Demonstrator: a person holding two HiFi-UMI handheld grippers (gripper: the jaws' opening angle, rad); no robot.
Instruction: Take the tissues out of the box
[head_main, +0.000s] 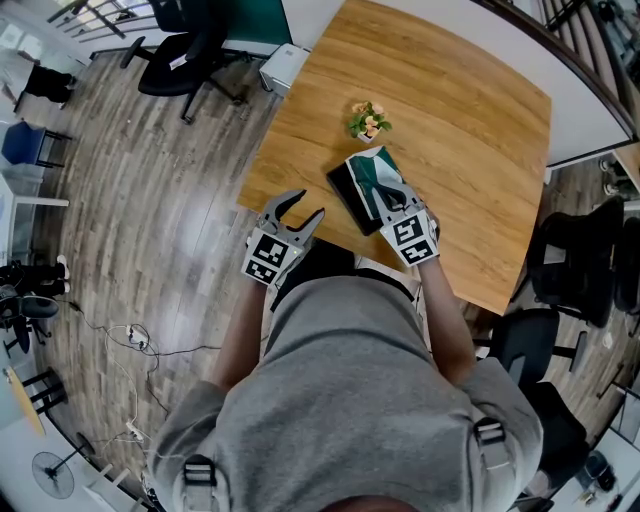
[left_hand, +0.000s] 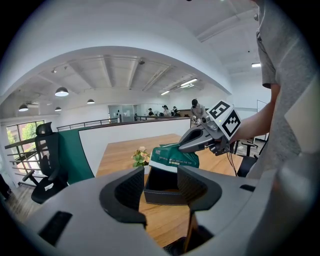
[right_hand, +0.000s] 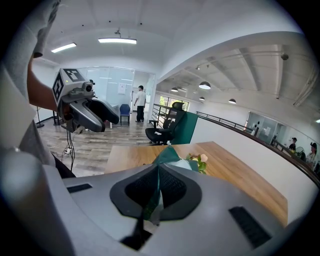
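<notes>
A black open box (head_main: 347, 199) (left_hand: 161, 192) sits near the table's front edge. Above its far side hangs a green and white tissue pack (head_main: 377, 176) (left_hand: 174, 156) (right_hand: 168, 155), tilted and lifted clear of the box's rim. My right gripper (head_main: 393, 196) (left_hand: 186, 145) (right_hand: 157, 176) is shut on one end of the pack, and a thin green edge runs between its closed jaws. To the left of the box, at the table's edge, my left gripper (head_main: 299, 213) (left_hand: 160, 186) stands open with nothing in it; the box is a short way beyond its jaws.
A small pot of flowers (head_main: 368, 121) (left_hand: 140, 158) (right_hand: 198, 162) stands on the wooden table (head_main: 450, 150) just past the box. Office chairs (head_main: 185, 55) stand on the floor to the left and a black chair (head_main: 580, 265) to the right. People stand far off.
</notes>
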